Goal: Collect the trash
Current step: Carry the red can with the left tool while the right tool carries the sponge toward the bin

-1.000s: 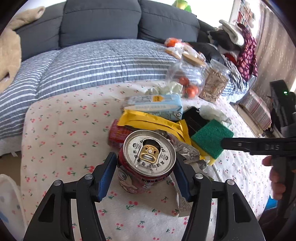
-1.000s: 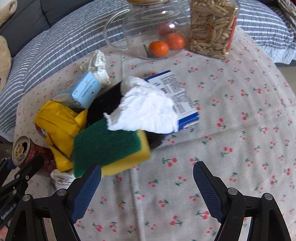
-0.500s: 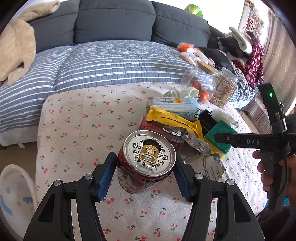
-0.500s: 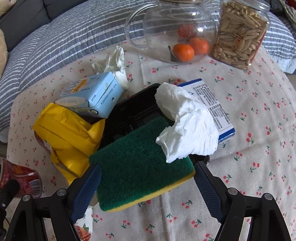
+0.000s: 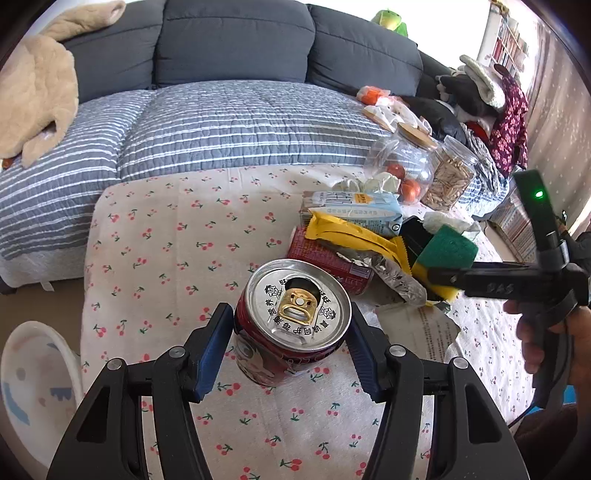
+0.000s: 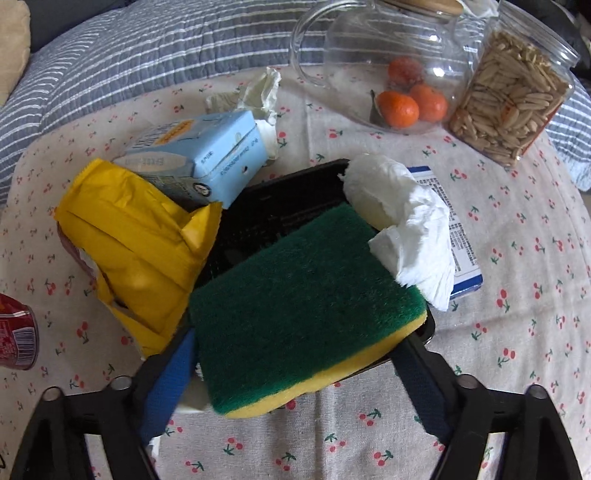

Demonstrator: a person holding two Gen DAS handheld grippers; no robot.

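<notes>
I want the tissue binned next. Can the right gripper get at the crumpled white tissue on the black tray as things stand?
Probably not straight away: the right gripper straddles the green-and-yellow sponge, and the crumpled white tissue lies beyond its far corner.

— What stands at the table's far edge?

— A round clear glass jar with a wooden lid, three oranges inside it. Just beside it, a clear plastic jar packed with pale seeds. Both rest on the cream cherry-print tablecloth.

— And beyond the table?

— A grey-and-white striped quilt spread before a dark grey sofa. A beige plush blanket lies at its left end, a green soft toy on top of the backrest.
</notes>
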